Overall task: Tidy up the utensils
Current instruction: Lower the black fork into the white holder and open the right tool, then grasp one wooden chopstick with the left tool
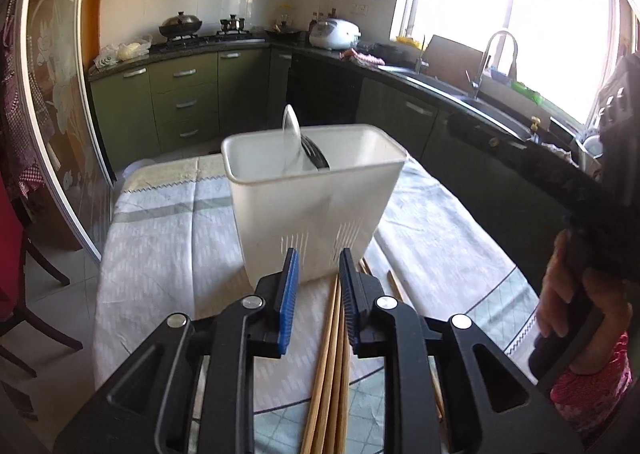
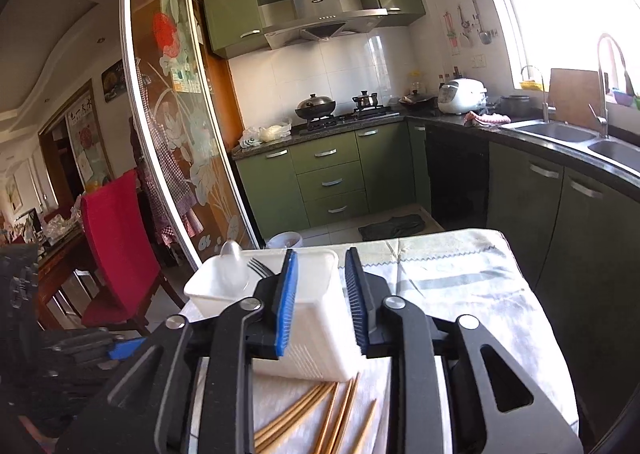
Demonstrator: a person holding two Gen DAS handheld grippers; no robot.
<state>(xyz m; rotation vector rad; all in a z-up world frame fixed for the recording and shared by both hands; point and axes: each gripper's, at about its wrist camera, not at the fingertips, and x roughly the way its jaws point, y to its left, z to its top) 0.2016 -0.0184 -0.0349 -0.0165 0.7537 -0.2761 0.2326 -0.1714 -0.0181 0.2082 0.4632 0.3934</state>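
A white plastic utensil holder (image 1: 312, 206) stands on the cloth-covered table (image 1: 160, 238), with a spoon (image 1: 291, 126) and a dark fork (image 1: 314, 152) inside it. Several wooden chopsticks (image 1: 330, 370) lie on the cloth in front of it. My left gripper (image 1: 319, 266) is open just above the chopsticks, its tips close to the holder's front wall. In the right wrist view the holder (image 2: 316, 330), spoon (image 2: 232, 254), fork (image 2: 258, 268) and chopsticks (image 2: 320, 414) show too. My right gripper (image 2: 320, 266) is open and empty above the holder's right part.
A red chair (image 2: 116, 238) stands left of the table. Green kitchen cabinets (image 2: 332, 178), a stove with a wok (image 2: 316, 106) and a sink counter (image 2: 572, 134) lie beyond. The hand holding the right gripper (image 1: 576, 302) shows at the right of the left wrist view.
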